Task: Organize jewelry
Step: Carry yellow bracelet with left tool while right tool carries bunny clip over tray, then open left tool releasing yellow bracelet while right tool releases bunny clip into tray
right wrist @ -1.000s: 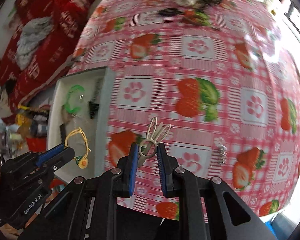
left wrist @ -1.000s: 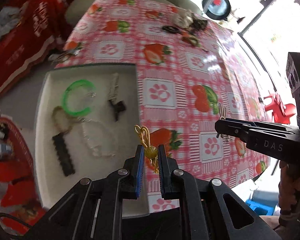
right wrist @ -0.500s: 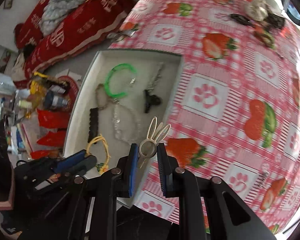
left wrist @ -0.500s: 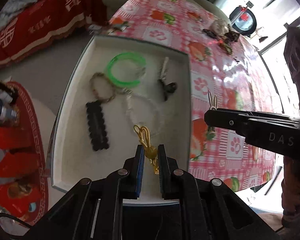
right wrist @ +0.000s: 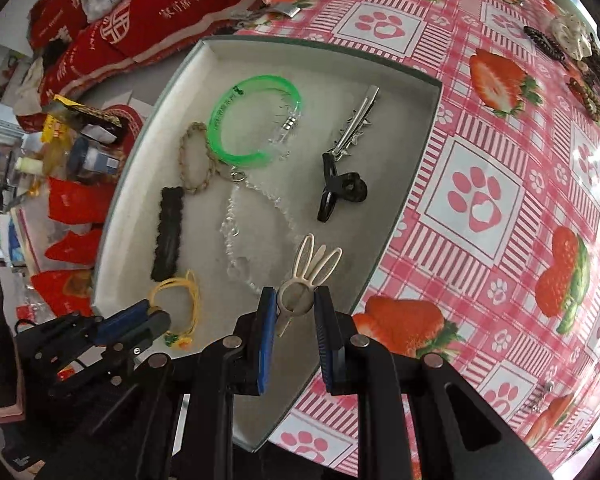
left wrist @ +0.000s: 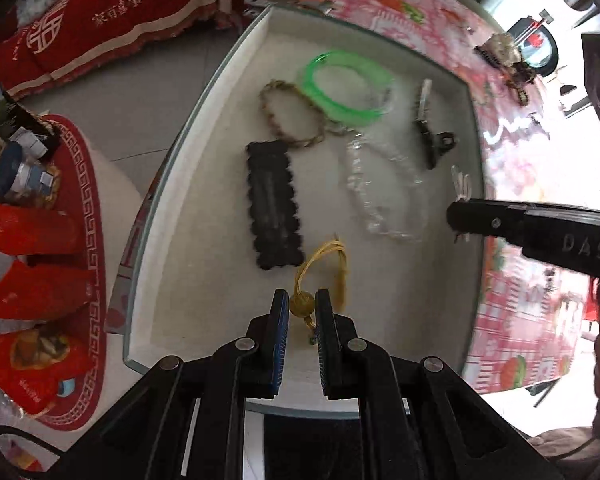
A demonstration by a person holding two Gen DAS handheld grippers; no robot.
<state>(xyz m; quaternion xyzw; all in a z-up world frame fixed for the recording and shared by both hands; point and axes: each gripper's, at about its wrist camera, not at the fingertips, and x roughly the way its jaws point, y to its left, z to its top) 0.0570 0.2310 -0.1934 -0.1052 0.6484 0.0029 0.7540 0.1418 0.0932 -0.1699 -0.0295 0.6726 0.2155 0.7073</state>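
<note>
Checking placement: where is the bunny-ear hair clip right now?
The bunny-ear hair clip is pinched in the right gripper, over the white tray, beside the clear bead bracelet.

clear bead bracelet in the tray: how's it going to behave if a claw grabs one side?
The clear bead bracelet lies in a slack, uneven loop, so it is probably floppy and will dangle from one pinch point. The glossy beads look slippery and may slide between pads. It overlaps the green bangle near a clasp, so it might drag or snag there.
</note>
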